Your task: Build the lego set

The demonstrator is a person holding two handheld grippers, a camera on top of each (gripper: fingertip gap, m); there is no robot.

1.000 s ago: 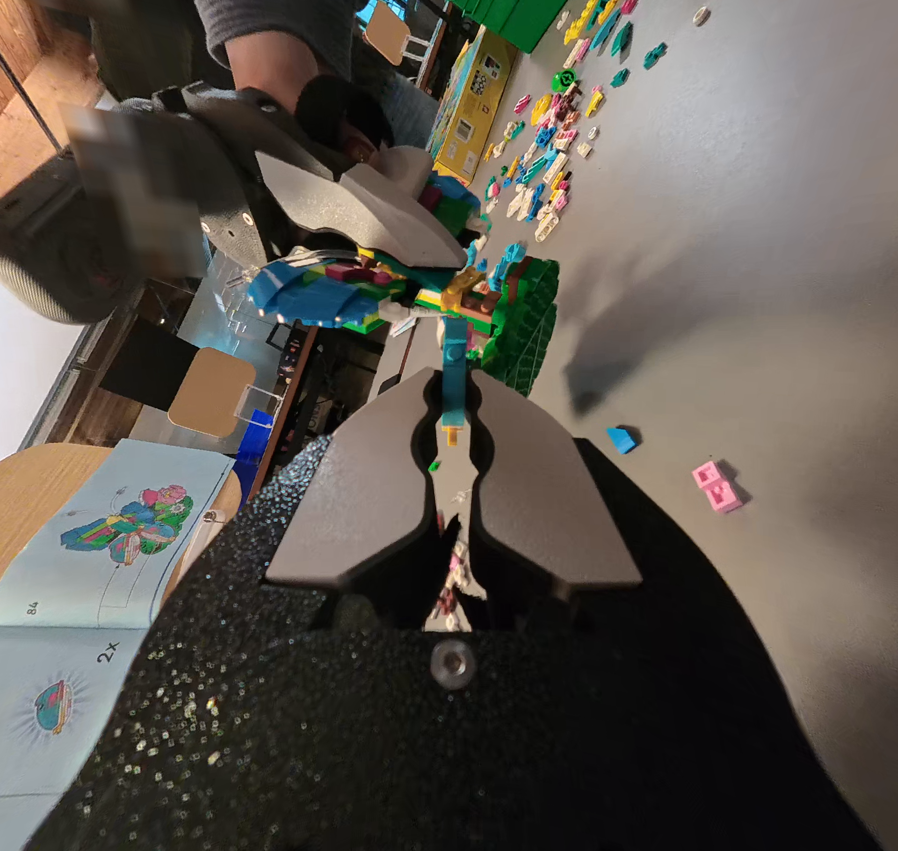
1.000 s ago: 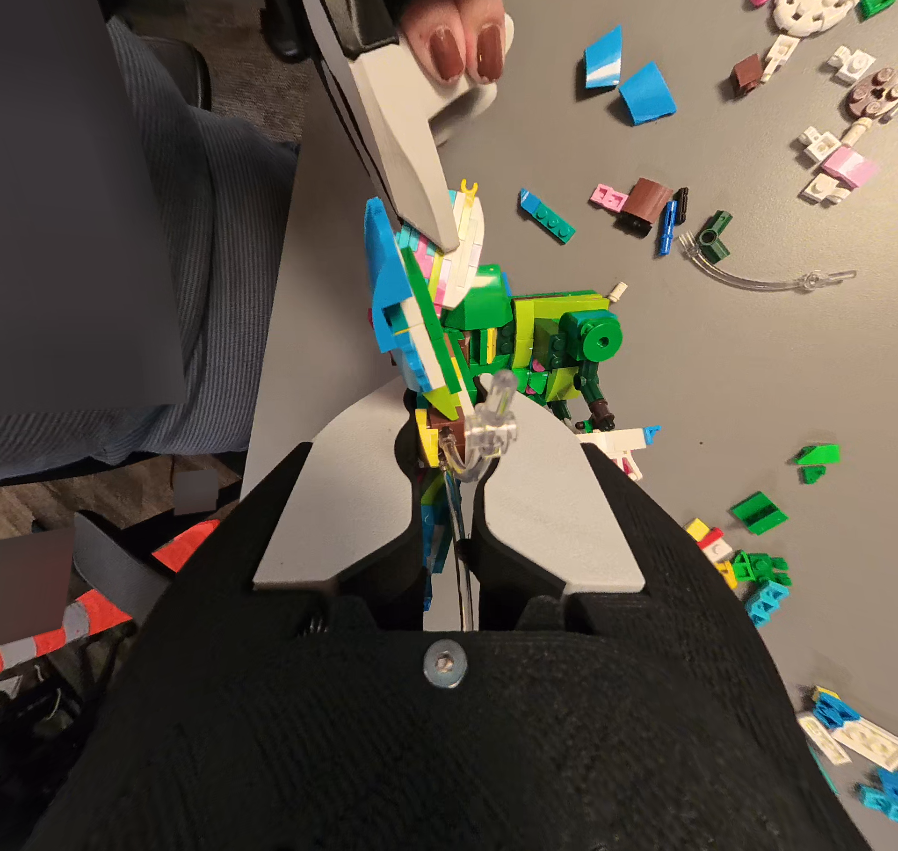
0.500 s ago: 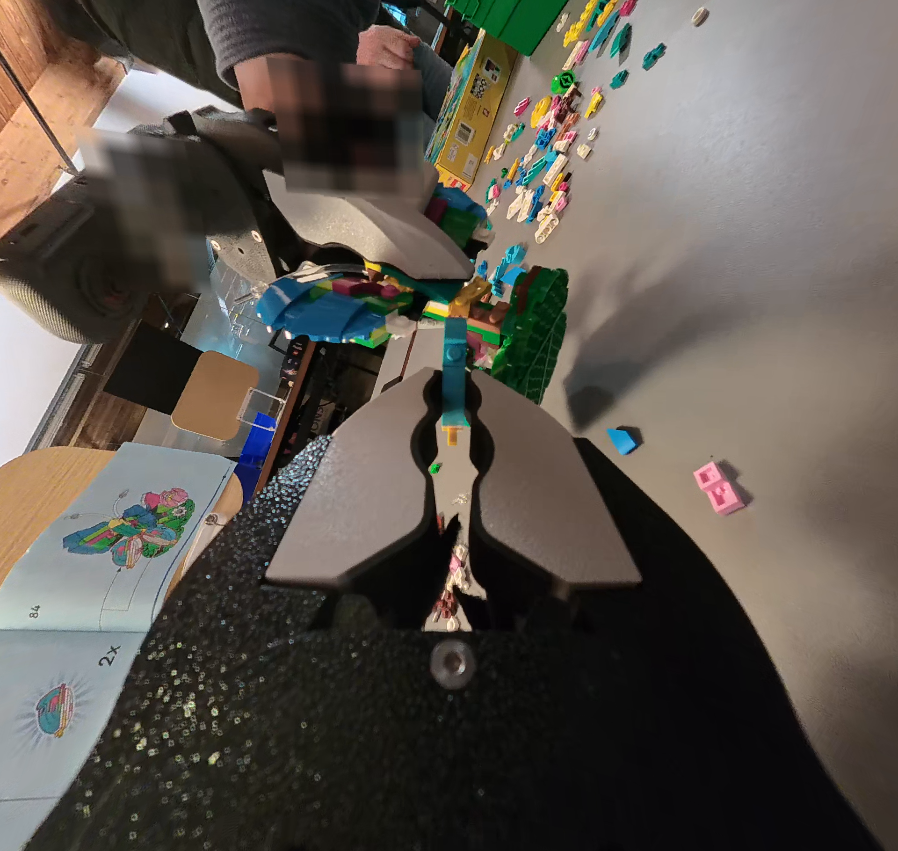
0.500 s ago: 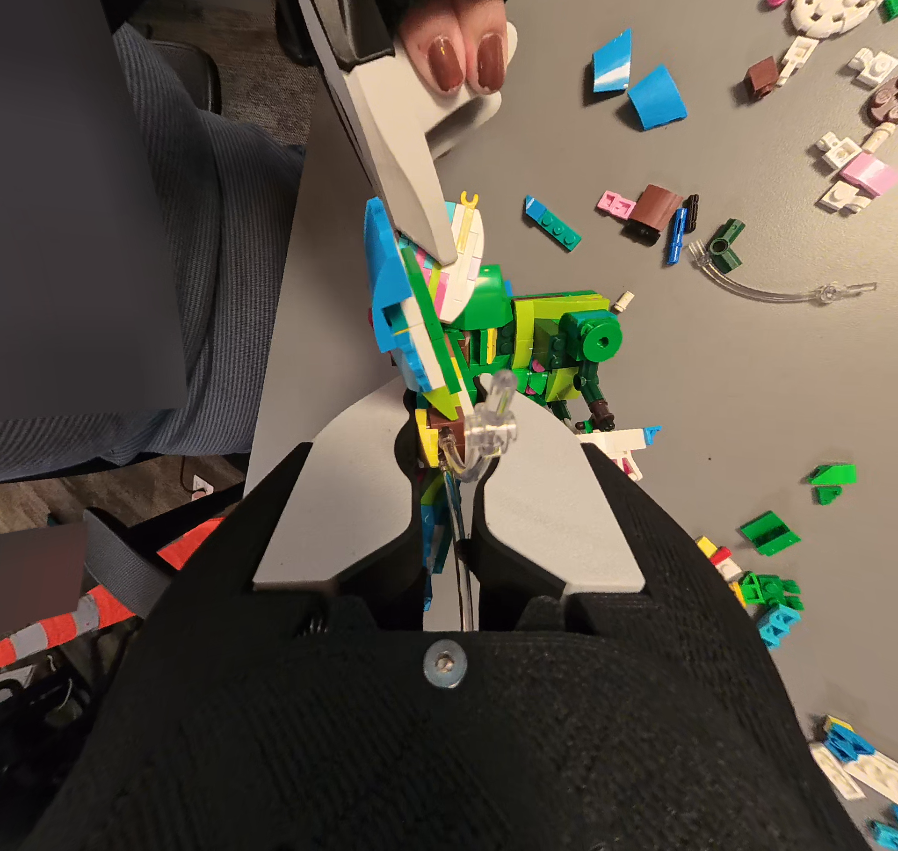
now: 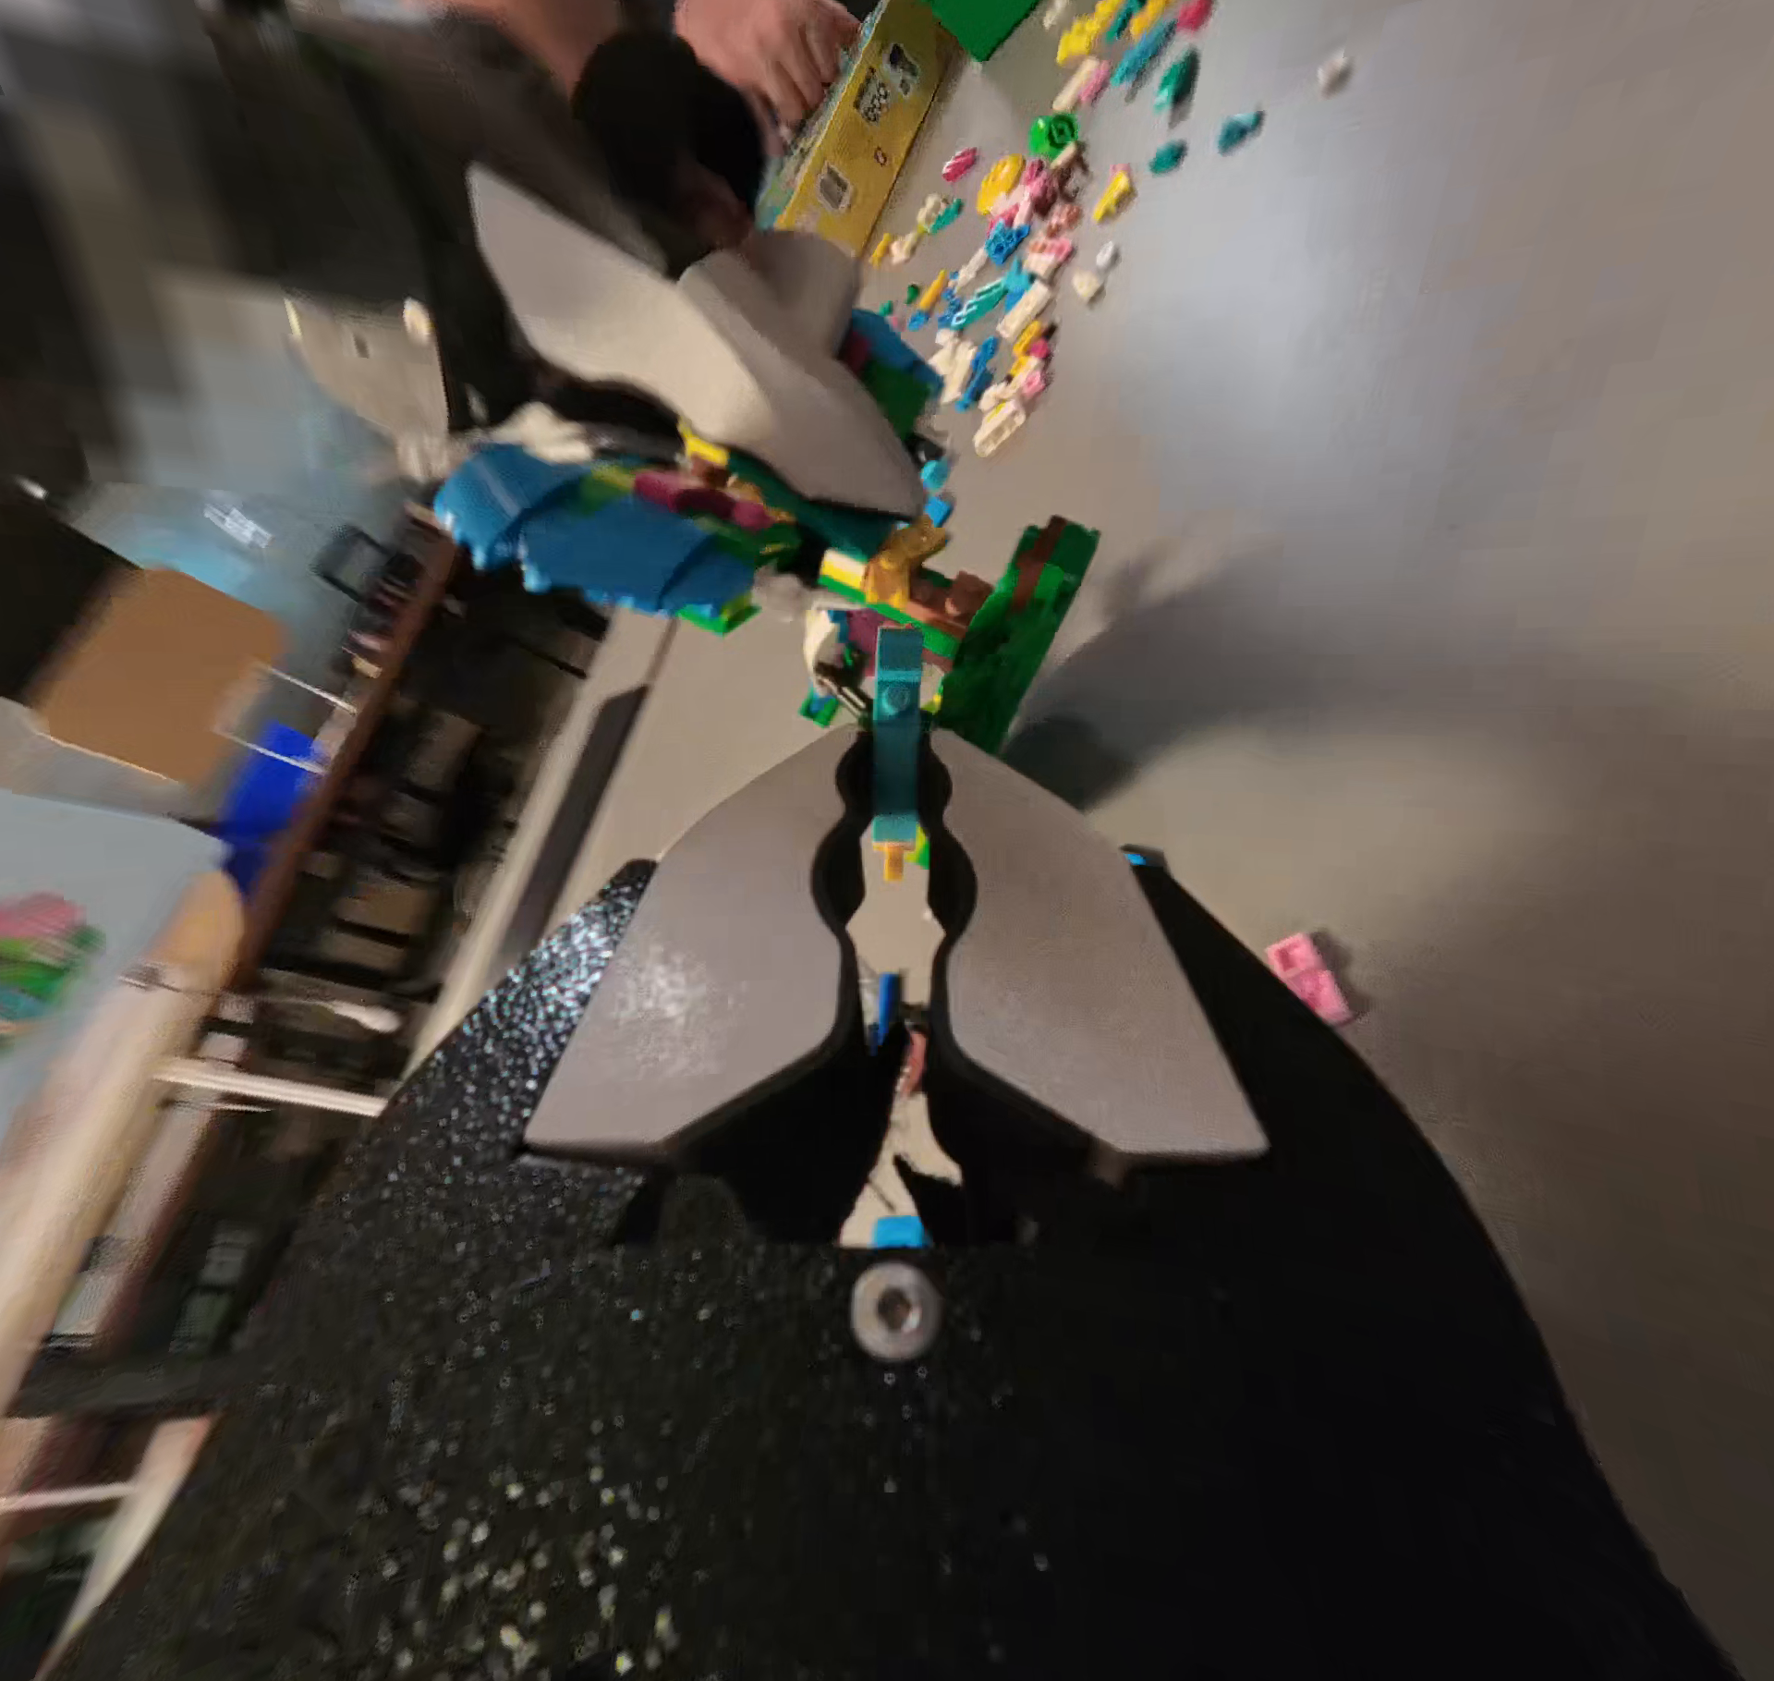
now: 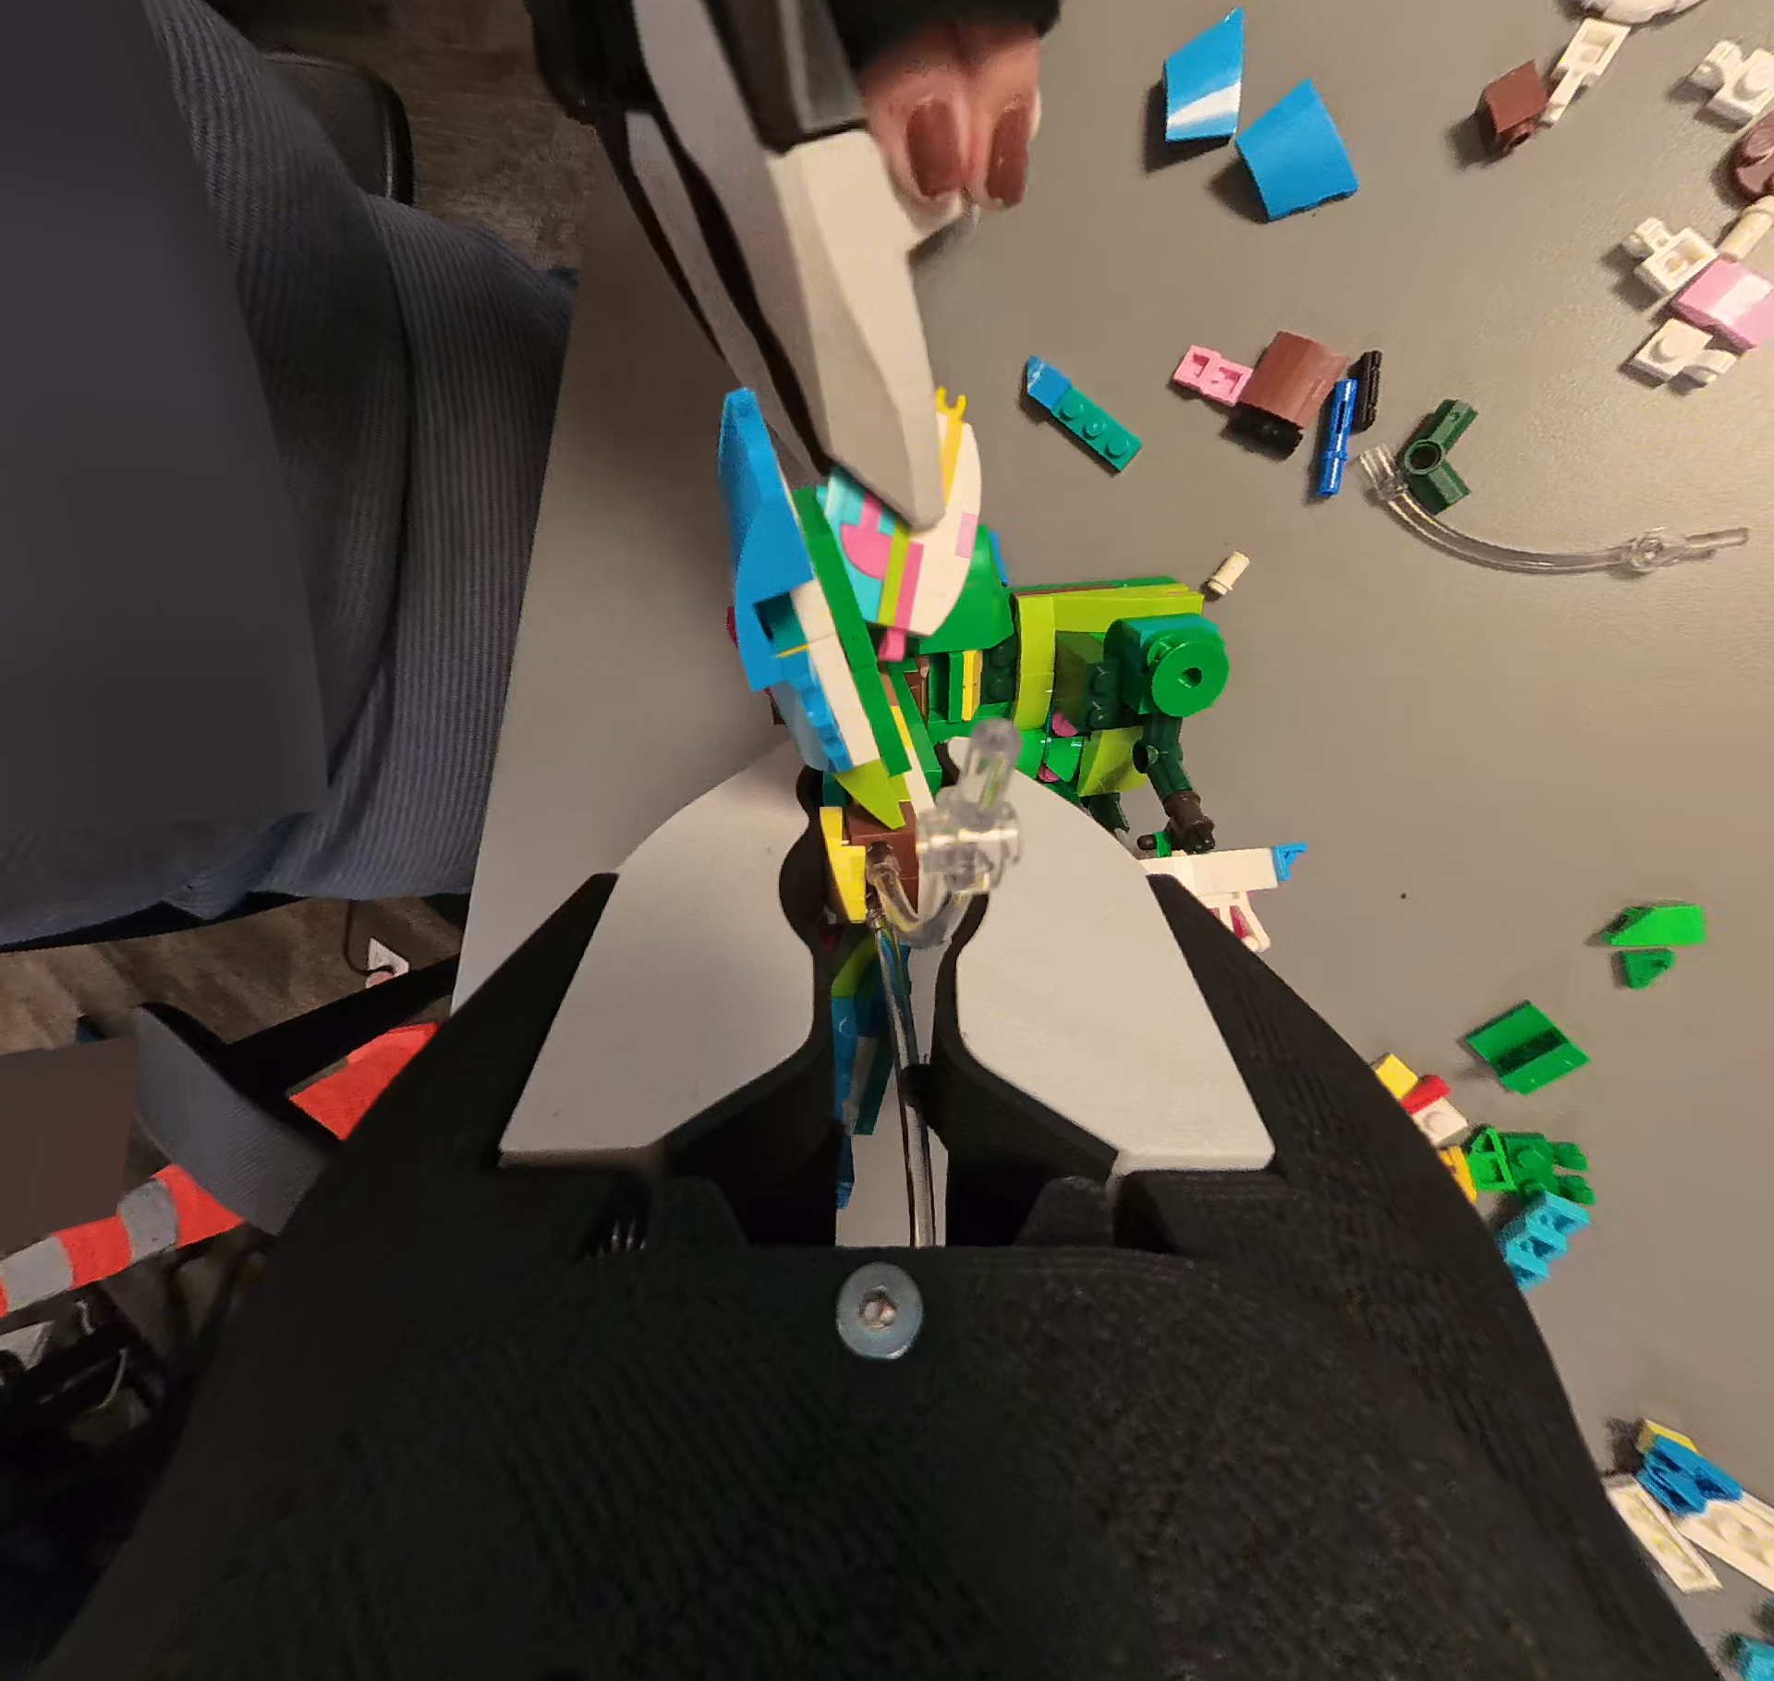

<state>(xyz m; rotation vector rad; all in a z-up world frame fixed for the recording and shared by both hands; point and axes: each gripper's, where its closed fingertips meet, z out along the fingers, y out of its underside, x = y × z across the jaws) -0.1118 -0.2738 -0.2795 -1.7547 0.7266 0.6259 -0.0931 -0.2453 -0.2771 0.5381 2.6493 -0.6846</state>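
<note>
Moved: left view has swung and blurred; booklet nearly out of frame.
Table [image 6: 1440, 723]: holds model [image 6: 960, 636] near its edge.
Left gripper [image 5: 893, 771]: pinching teal piece [image 5: 898, 723].
Right gripper [image 6: 922, 828]: clamped on clear rod [image 6: 970, 819]; only its view shows this.
Box [image 5: 864, 127]: left view only.

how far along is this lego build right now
Well along: the green model with its blue wing is largely assembled. In hand, the left gripper pinches a teal piece; the right gripper grips a clear piece at the model. Left: many loose bricks remain on the table.
</note>
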